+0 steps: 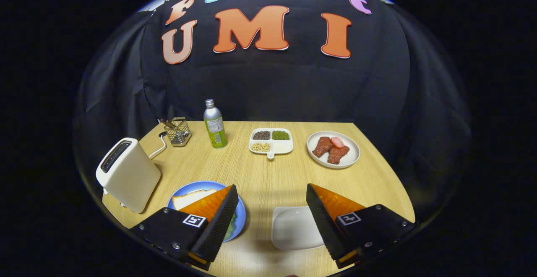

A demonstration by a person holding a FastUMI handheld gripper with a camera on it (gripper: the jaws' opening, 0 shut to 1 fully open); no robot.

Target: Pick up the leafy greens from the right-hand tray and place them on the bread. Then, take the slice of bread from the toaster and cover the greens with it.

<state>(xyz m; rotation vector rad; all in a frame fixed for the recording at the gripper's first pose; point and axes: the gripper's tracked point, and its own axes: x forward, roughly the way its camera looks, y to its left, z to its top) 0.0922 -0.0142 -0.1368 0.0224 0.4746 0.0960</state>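
We see the gripper [272,220] with jaws wide apart and empty above the surface's near edge, the bread slice [192,198] and leafy greens [231,223] on the blue plate [240,217] behind the left jaw, beside the upright toaster [127,174].

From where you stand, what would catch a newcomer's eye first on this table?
The gripper hangs open over the near edge of the wooden table, its fingers spread wide and holding nothing. Behind the left finger sits a blue plate with bread and a bit of green; between the fingers lies a white tray. Left of the plate stands a cream toaster; farther back, a plate of meat.
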